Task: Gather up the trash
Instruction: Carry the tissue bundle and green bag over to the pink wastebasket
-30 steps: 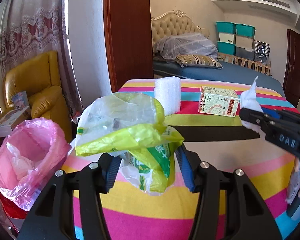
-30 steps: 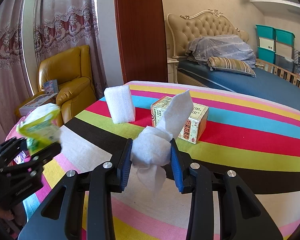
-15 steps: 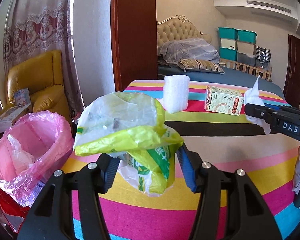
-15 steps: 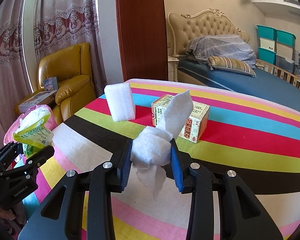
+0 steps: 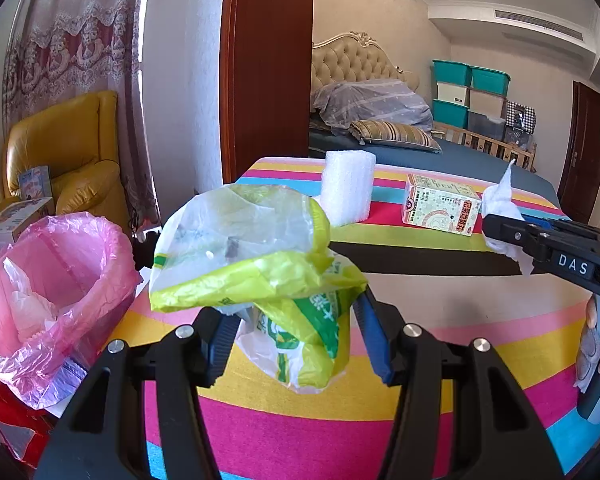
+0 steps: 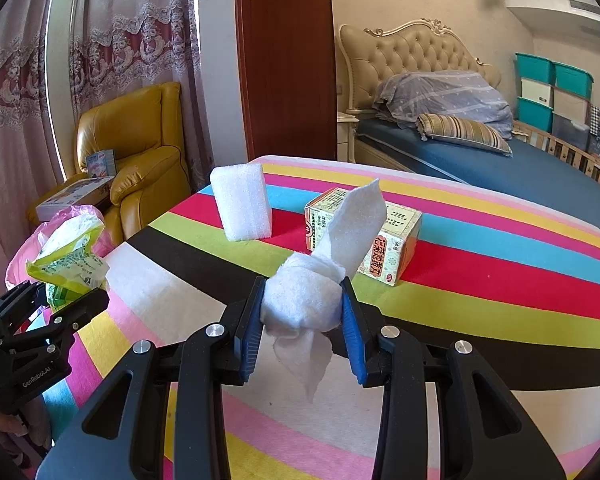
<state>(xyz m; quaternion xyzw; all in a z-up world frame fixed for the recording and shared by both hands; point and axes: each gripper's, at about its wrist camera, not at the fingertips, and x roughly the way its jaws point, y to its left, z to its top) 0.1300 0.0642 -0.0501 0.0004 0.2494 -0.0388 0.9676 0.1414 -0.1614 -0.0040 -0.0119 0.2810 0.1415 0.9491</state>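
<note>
My left gripper point(image 5: 296, 332) is shut on a crumpled yellow-green plastic bag point(image 5: 256, 264) and holds it above the striped table's left edge, just right of a pink-lined trash bin point(image 5: 56, 280). My right gripper point(image 6: 302, 320) is shut on a knotted white tissue point(image 6: 304, 296) above the table. The left gripper and its bag point(image 6: 70, 258) also show at the left of the right wrist view. A white foam block point(image 6: 242, 202) and a small printed carton point(image 6: 384, 240) stand on the table beyond.
The striped tablecloth point(image 6: 480, 272) covers the table. A yellow armchair point(image 6: 140, 148) with boxes stands behind the bin. A bed point(image 6: 500, 160) and stacked storage boxes point(image 5: 472, 100) lie beyond the table. White wrappers lie inside the bin.
My left gripper has moved left with the bag, closer to the pink bin. My right gripper has stayed nearly still with the tissue.
</note>
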